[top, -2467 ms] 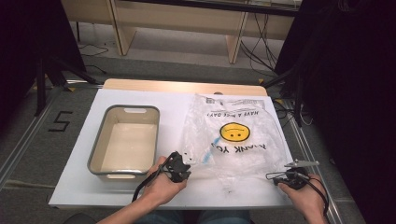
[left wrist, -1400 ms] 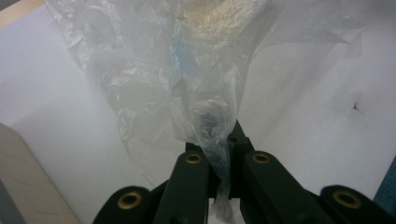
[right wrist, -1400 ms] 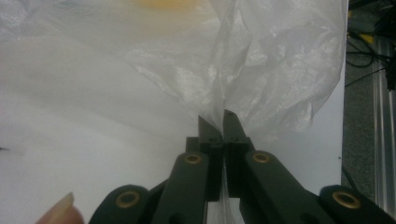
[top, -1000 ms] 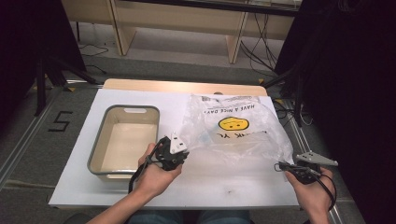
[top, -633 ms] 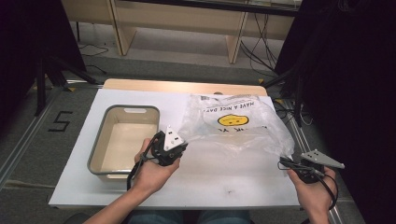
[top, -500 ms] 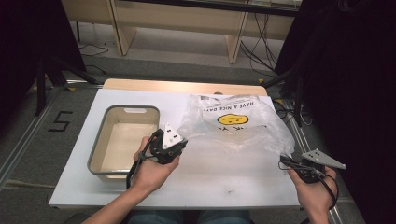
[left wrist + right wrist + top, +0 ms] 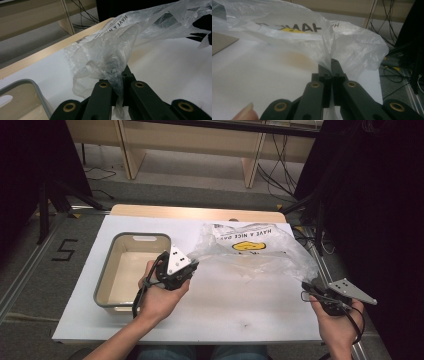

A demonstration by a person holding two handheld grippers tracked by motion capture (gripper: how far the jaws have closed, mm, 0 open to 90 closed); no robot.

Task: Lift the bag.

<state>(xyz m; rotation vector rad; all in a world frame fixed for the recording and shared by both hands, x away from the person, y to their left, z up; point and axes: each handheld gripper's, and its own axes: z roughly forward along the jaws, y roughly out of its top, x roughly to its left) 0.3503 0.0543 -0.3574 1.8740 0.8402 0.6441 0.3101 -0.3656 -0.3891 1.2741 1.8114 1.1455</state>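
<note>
Pinching the clear plastic bag (image 7: 250, 252) at 2 edges, my left gripper (image 7: 186, 270) and right gripper (image 7: 312, 290) clamp it stretched above the white table (image 7: 240, 315), beside the grey tub (image 7: 107, 275).

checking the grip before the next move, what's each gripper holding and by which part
Both hold the clear plastic bag: the left gripper pinches a bunched edge at one end, the right gripper a gathered edge at the opposite end.

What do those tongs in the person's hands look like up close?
Each hand holds black tongs: the left tongs and the right tongs both carry a grey three-cornered plate on top and trail a black cable. In the gripper views, the two black jaws show brass-coloured rivets. The forearms are bare, with no sleeves in sight.
</note>
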